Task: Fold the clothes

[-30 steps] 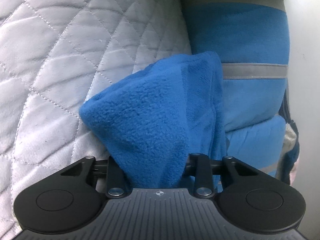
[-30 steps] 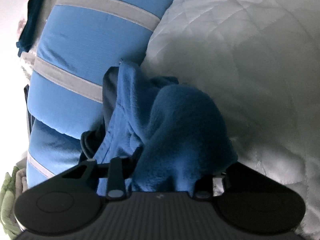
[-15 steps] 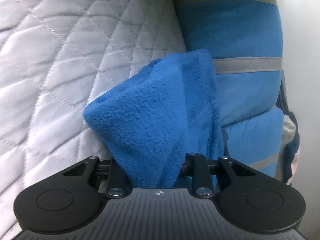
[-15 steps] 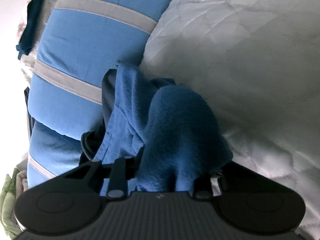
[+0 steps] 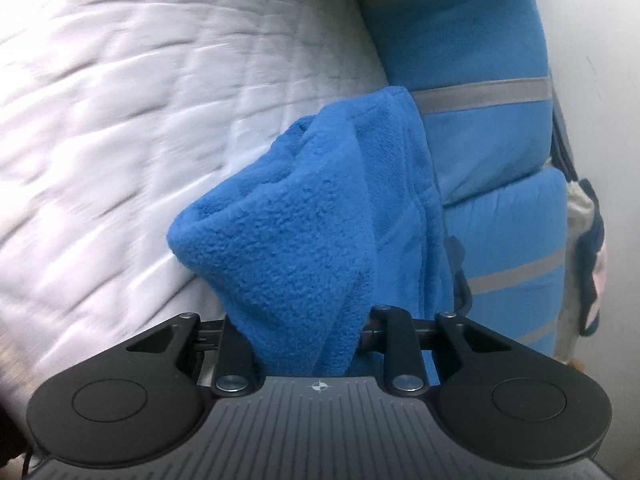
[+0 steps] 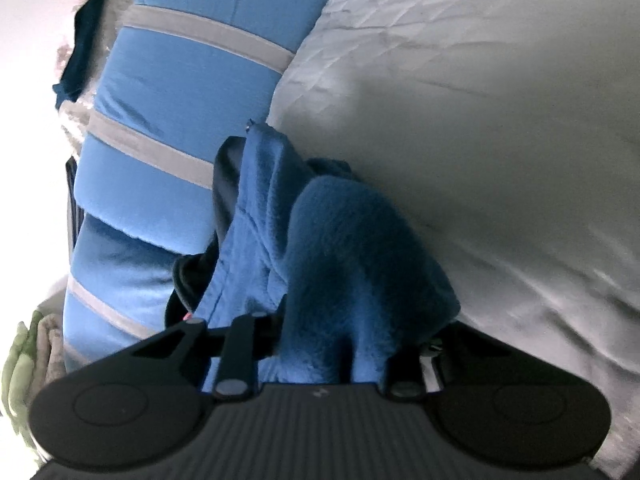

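Item: blue fleece garment [image 5: 304, 232], gathered in a bunch and raised off the white quilted bed [image 5: 120, 128], beside a blue pillow with grey stripes [image 5: 472, 60].

Left tool [image 5: 308, 344]: jaws narrowly parted and clamped on a thick bunch of the fleece.

Right tool [image 6: 332, 356]: jaws likewise clamped on another bunch of the same garment [image 6: 360, 264], which drapes over them; fingertips hidden by cloth.

Progress: judged early. No flat panel, straight crease or stacked layers can be seen; the garment is held crumpled between both tools. Spreading, aligning of edges and the folds themselves appear to remain.
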`<state>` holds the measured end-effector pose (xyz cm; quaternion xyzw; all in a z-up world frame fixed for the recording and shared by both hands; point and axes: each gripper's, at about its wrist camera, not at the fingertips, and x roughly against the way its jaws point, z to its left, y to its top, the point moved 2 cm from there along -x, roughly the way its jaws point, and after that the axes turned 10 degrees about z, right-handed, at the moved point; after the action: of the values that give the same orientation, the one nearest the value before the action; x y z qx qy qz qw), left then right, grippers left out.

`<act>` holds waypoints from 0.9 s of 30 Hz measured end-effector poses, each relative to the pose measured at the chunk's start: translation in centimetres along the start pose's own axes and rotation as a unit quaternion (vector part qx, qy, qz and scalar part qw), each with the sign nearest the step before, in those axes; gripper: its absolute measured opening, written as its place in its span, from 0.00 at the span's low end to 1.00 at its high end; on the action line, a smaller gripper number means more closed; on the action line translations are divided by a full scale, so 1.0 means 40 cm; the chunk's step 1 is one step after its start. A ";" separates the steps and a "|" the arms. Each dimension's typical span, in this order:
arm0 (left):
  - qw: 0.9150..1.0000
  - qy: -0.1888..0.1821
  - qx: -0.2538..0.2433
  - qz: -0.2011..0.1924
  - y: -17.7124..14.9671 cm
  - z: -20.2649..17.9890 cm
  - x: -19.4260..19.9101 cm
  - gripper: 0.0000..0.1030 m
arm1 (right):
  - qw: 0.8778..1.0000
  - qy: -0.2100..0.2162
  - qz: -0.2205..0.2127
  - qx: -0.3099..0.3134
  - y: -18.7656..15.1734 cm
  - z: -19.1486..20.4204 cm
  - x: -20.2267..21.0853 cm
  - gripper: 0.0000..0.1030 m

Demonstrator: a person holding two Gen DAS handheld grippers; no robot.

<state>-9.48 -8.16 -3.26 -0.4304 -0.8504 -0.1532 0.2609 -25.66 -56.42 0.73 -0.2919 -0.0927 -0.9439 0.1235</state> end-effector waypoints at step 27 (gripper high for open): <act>0.999 -0.034 0.007 0.006 -0.068 0.043 0.042 0.82 | 0.999 -0.039 0.007 -0.006 -0.086 -0.055 0.102 1.00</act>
<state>-13.04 -7.81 -3.82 -0.4388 -0.8572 -0.1310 0.2357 -31.09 -54.40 0.93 -0.3295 -0.0898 -0.9316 0.1242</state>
